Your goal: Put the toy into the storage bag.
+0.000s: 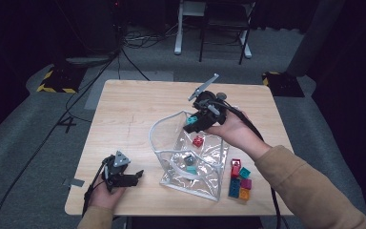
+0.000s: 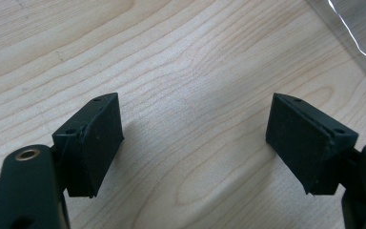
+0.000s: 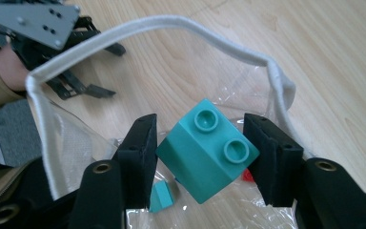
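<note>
High view: the right gripper hangs over the far rim of the clear plastic pouch with white piping, pinching a teal two-stud plastic brick between its jaws. Inside the pouch lie a red brick, a grey piece and a small teal piece. Just beside the pouch's right edge sits a cluster of loose coloured bricks on the pale wooden table. The left gripper rests on the table to the left of the pouch, apart from it.

Left gripper view: its jaws stand spread wide over bare wood with nothing between them; a corner of the pouch shows at upper right.

Right gripper view: the teal brick sits tilted, clamped between the two black pads, directly above the pouch's open mouth, whose white rim arcs beyond it. The left gripper shows outside the pouch, beyond its rim.

The step in hand looks like dropping bricks into the pouch. Next, the right gripper likely needs to dip slightly lower inside the rim and spread its jaws so the brick falls clear of the piping, then go for the cluster.
</note>
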Demonstrator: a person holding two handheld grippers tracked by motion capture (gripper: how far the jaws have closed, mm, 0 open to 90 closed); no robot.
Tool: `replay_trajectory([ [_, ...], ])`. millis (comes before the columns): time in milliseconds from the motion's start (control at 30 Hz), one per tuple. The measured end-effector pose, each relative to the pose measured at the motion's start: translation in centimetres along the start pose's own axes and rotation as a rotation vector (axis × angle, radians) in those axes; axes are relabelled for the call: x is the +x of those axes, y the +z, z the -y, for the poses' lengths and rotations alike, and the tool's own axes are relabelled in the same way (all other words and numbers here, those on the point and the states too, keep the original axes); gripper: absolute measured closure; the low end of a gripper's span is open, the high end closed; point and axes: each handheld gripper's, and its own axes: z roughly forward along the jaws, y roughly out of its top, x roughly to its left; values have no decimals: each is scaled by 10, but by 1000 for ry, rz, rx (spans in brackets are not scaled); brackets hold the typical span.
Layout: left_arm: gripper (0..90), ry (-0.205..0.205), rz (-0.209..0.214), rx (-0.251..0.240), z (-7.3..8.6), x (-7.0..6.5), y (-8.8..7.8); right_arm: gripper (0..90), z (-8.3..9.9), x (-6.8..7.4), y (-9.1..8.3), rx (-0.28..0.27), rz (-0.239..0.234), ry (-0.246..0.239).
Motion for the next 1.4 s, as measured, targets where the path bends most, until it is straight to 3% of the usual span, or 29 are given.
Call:
replay_trajectory([
  [367, 204, -1, 0, -1, 0, 0, 0, 473, -2, -2, 28, 128, 29, -12],
  [600, 204, 0, 0, 0, 0, 0, 0, 473, 1, -1, 43, 242, 28, -32],
  [967, 204, -5, 2, 0, 0, 0, 0, 473, 4, 3, 57, 344, 13, -53],
  [1200, 204, -1, 0, -1, 0, 0, 0, 469, 5, 4, 57, 363, 8, -69],
  [1267, 204, 0, 0, 0, 0, 0, 0, 449, 5, 4, 55, 351, 14, -83],
  [1400, 204, -1, 0, 0, 0, 0, 0, 403, 5, 4, 44, 285, 15, -55],
])
